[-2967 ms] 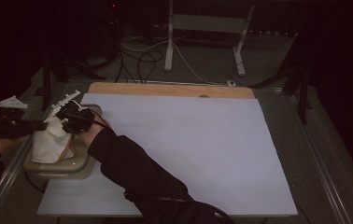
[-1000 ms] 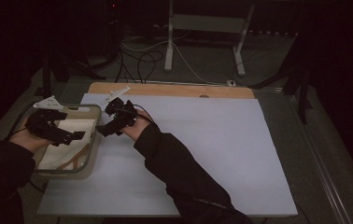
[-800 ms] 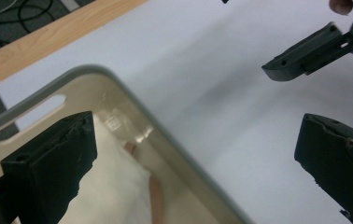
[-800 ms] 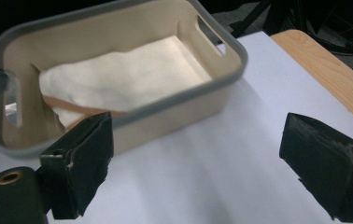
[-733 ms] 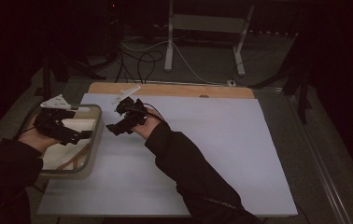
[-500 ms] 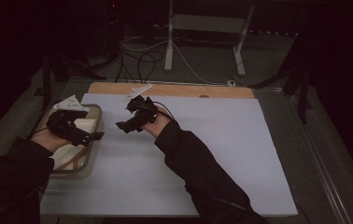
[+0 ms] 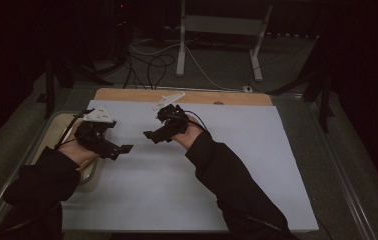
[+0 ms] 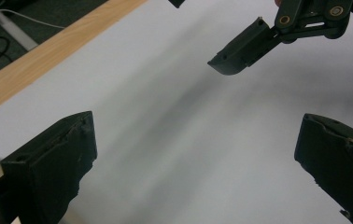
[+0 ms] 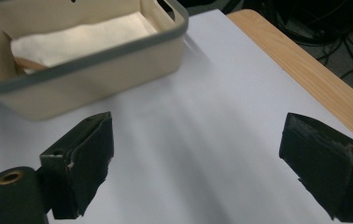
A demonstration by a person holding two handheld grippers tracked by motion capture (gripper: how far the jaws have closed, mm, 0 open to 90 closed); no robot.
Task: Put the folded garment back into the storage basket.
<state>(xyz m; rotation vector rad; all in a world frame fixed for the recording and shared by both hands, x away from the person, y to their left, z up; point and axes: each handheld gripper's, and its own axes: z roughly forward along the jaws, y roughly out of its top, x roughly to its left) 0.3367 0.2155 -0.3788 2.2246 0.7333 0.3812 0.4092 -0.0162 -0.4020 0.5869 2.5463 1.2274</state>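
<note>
White sheet (image 7: 217,170) now lies under both raised, open hand-held grippers.

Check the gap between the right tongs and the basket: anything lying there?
Nothing. In the right gripper view, bare white sheet runs from the open right tongs up to the basket. A white cloth lies inside the basket.

Two grippers are over the counter (image 7: 257,165): a left gripper (image 7: 122,149) and a right gripper (image 7: 149,136), each with two black jaws. One cream basket (image 9: 118,60) sits there, holding one white cloth (image 9: 81,39). One white sheet (image 7: 237,150) covers the counter.
</note>
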